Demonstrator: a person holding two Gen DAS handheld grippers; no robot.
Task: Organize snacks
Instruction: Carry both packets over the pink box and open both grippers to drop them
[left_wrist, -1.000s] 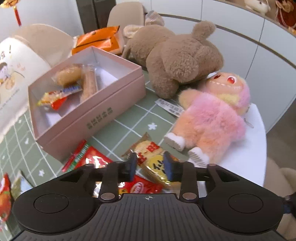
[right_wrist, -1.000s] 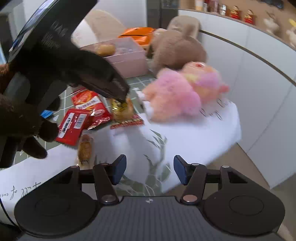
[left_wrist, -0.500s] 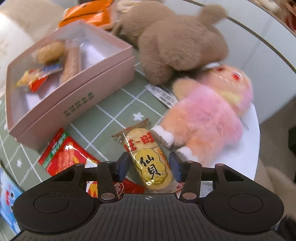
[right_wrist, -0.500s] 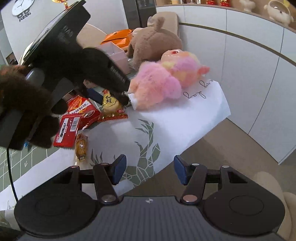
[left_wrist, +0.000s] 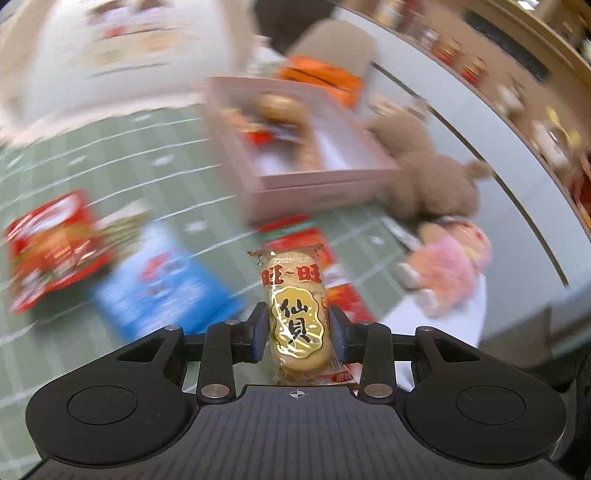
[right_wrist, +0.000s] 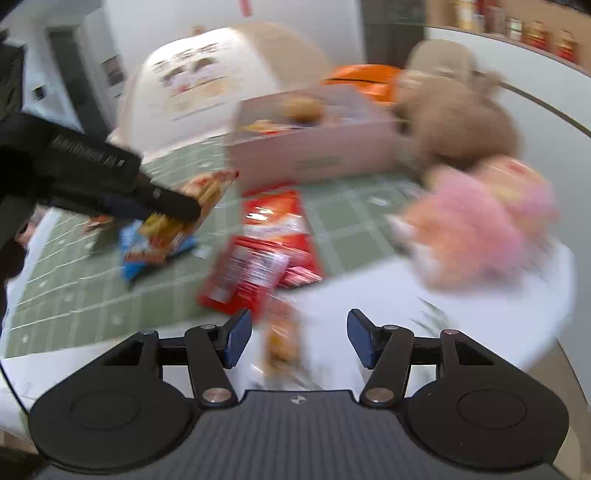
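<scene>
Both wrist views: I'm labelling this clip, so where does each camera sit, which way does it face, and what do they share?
Left wrist: on the left gripper, facing down over its fingers at the rice cracker packet they grip, the pink box beyond.
Right wrist: on the right gripper, jaws open, facing the table; the left gripper and the person's dark sleeve show.
Shared: packet, box, brown plush, pink plush.

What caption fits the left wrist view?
Left hand-held gripper holds a rice cracker pack lifted above the table, pink box ahead.
</scene>
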